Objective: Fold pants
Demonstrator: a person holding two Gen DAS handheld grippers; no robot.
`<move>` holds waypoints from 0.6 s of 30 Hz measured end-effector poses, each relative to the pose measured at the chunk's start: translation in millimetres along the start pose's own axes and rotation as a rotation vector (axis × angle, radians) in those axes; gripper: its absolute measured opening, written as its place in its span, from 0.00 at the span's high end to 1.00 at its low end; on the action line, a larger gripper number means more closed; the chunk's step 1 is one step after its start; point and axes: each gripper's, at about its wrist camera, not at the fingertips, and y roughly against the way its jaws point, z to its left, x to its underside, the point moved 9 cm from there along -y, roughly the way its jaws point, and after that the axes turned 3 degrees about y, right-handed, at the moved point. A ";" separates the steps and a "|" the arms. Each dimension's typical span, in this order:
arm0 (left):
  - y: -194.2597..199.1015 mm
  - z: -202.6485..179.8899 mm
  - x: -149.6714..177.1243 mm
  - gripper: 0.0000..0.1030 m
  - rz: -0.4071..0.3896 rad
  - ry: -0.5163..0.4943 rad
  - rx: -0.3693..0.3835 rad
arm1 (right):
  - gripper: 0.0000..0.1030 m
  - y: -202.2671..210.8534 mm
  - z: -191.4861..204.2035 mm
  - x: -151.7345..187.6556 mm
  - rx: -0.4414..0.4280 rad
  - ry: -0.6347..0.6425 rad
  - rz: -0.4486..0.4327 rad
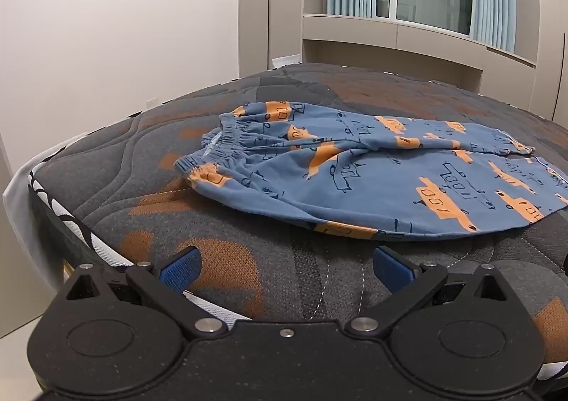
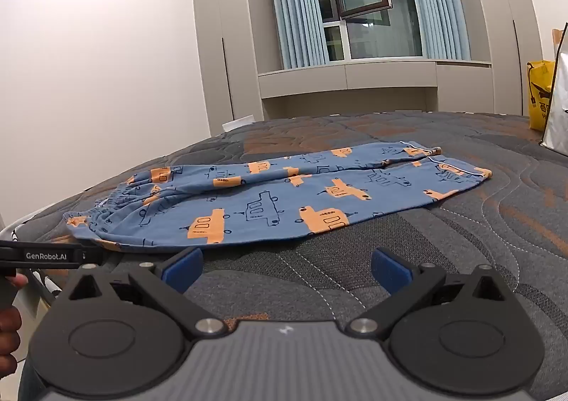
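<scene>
Landmark: pants (image 2: 269,198), blue with orange and outline vehicle print, lying flat on quilted grey-and-orange mattress (image 2: 461,259).

Left of pants: white wall; mattress edge with black-and-white trim (image 1: 81,234) just beyond the waistband end. Elastic waistband (image 1: 216,145) gathered, at the pants' left end.

Left gripper (image 1: 287,268): jaws spread wide, nothing between the blue fingertips (image 1: 179,268); sits on the near side of the pants, close to the waistband end, not touching the fabric. In the right wrist view its black body, marked GenRobot.AI, enters from the left beside the waistband corner.

Middle: two legs run side by side rightward from waistband, far leg partly overlapping the near one. Behind pants, window (image 2: 365,3) with blue curtains (image 2: 294,10).

Right gripper (image 2: 287,268): jaws spread wide, empty; on the near side of the pants at mid-leg, apart from the cloth.

Right of pants: leg cuffs (image 2: 461,170) at the right end; beyond them a yellow bag (image 2: 539,95) and a silver bag (image 2: 557,110) on the mattress.
</scene>
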 end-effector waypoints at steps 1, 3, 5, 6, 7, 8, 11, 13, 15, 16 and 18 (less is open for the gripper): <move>0.0 -0.1 -0.1 0.01 -0.001 0.000 0.001 | 0.00 0.0 -0.2 0.1 0.000 0.000 0.000; 0.0 -0.2 -0.3 0.01 -0.004 0.000 0.002 | 0.00 -0.1 -0.7 0.3 0.000 0.000 0.000; 0.1 0.1 -0.4 0.00 -0.006 0.001 0.000 | 0.00 -0.1 -1.1 0.5 0.001 -0.001 -0.001; 0.1 0.2 -0.3 0.00 -0.006 0.001 0.000 | 0.00 -0.1 -1.2 0.6 0.002 -0.001 -0.001; 0.2 0.0 -0.3 0.00 -0.005 0.001 0.000 | 0.00 -0.1 -1.1 0.7 0.003 0.000 0.000; 0.2 0.1 -0.3 0.01 -0.005 0.000 0.000 | 0.00 0.1 -1.0 0.8 0.003 0.001 0.000; 0.3 0.1 -0.3 0.01 -0.006 0.001 0.000 | 0.00 0.8 -3.0 1.0 0.004 -0.002 0.000; 0.1 0.0 -0.3 0.00 -0.005 0.000 0.001 | 0.00 0.6 -3.2 0.9 0.003 -0.003 0.000; 0.2 -0.1 -0.4 0.01 -0.008 -0.002 0.001 | 0.00 1.9 -3.7 -0.4 0.004 -0.004 -0.001; 3.0 2.7 -1.6 0.01 -0.009 -0.002 0.002 | 0.00 2.2 -3.7 -0.6 0.004 -0.005 -0.001; 4.9 2.8 -1.5 0.01 -0.009 -0.003 0.002 | 0.00 3.1 -4.1 -0.5 0.005 -0.007 -0.002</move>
